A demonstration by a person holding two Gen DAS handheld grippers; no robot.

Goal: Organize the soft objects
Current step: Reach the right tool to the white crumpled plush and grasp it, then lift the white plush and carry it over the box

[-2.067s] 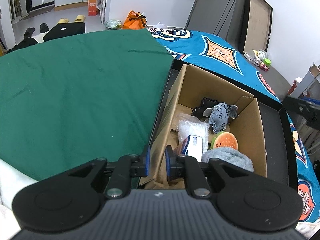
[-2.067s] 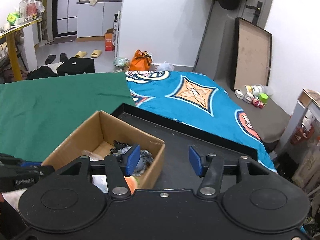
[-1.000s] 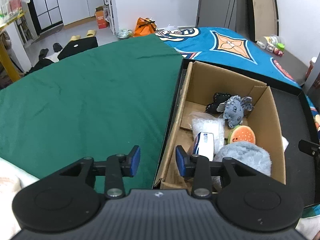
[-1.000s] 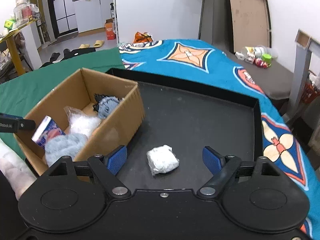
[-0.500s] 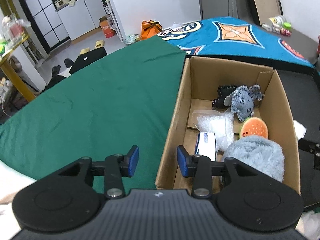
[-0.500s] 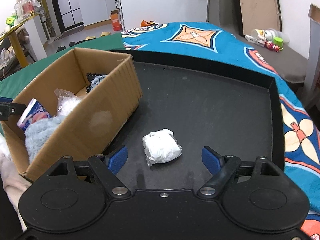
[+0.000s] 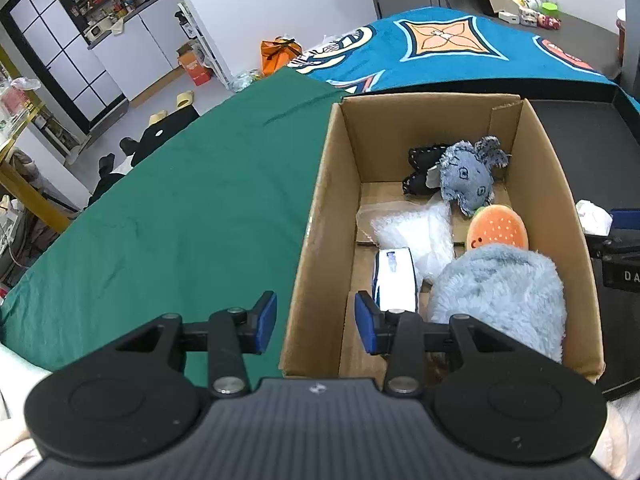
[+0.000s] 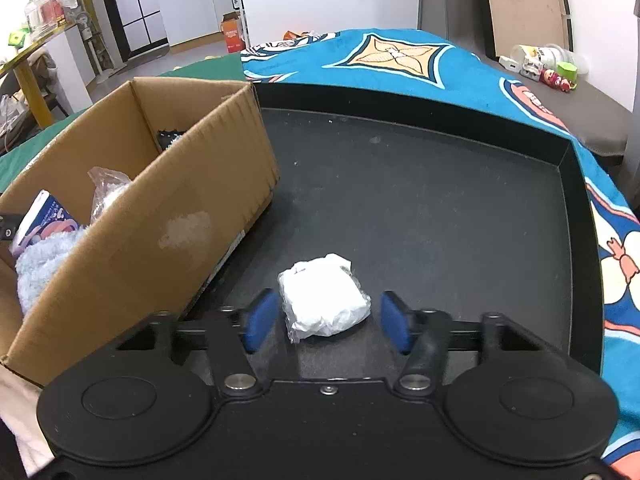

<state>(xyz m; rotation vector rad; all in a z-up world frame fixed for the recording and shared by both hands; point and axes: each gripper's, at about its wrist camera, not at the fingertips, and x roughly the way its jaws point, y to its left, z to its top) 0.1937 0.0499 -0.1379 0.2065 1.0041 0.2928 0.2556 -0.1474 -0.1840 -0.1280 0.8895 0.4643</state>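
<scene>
A cardboard box [image 7: 316,216] holds a grey plush elephant [image 7: 466,178], an orange burger plush [image 7: 496,230], a fluffy blue plush [image 7: 500,292], a clear bag of white stuffing [image 7: 416,232] and a small blue-white packet [image 7: 394,278]. My left gripper [image 7: 316,318] is open and straddles the box's near left wall. The box [image 8: 172,216] stands on a black tray [image 8: 440,200]. A white wrapped bundle [image 8: 324,298] lies on the tray between the open fingers of my right gripper [image 8: 326,320].
A green cloth [image 7: 180,200] covers the surface left of the box. A blue patterned cloth [image 8: 400,60] lies beyond the tray. The tray has a raised rim [image 8: 580,220]. Small bottles and toys [image 8: 544,64] sit far right.
My right gripper has moved down and forward so the white bundle now lies between its fingers. My left gripper opened from nearly shut on the box wall and now straddles it.
</scene>
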